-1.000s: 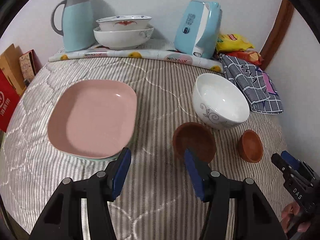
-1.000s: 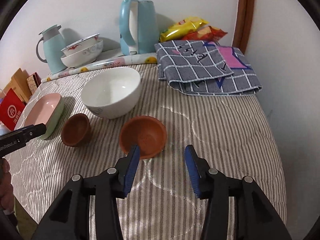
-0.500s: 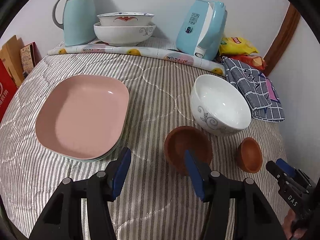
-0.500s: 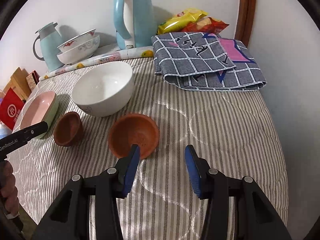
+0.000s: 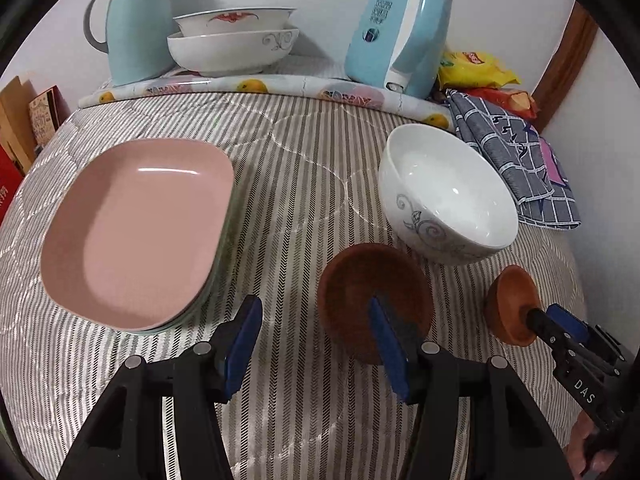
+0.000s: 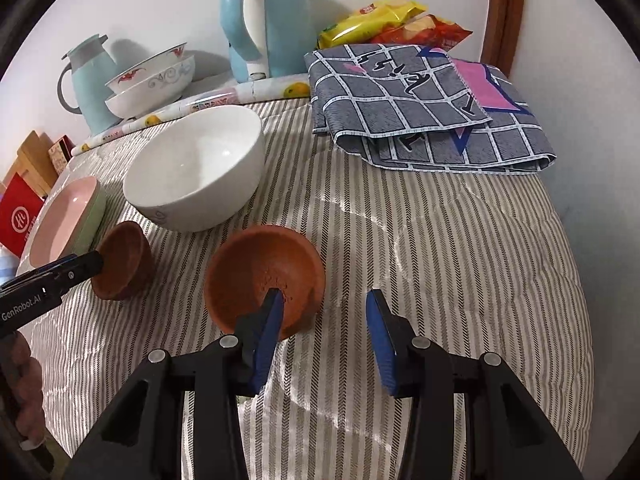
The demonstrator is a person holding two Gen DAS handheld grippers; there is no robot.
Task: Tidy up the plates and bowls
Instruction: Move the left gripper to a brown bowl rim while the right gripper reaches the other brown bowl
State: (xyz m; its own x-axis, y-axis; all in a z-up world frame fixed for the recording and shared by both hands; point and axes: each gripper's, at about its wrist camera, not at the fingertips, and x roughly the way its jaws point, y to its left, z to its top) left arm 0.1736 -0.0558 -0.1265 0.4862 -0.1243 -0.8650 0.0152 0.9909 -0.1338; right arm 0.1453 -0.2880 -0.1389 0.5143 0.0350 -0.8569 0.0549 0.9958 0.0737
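Note:
A pink plate [image 5: 136,232] lies stacked on a green one at the left of the striped table. A large white bowl [image 5: 448,196] stands mid-right, also in the right wrist view [image 6: 196,168]. A dark brown bowl [image 5: 372,296] sits in front of it; my left gripper [image 5: 316,336] is open, its right finger inside that bowl's near rim. A lighter brown bowl [image 6: 266,276] sits to the right; my right gripper [image 6: 326,328] is open, its left finger inside this bowl's near rim.
At the back stand a teal jug [image 5: 136,24], two stacked white bowls [image 5: 234,46] and a blue kettle [image 5: 400,36]. A folded checked cloth [image 6: 428,108] and snack bags [image 6: 388,20] lie at the back right. Boxes [image 6: 24,204] stand past the left edge.
Both grippers have moved forward and down. Each one's inner finger now reaches over the rim of its brown bowl. No bowl has moved.

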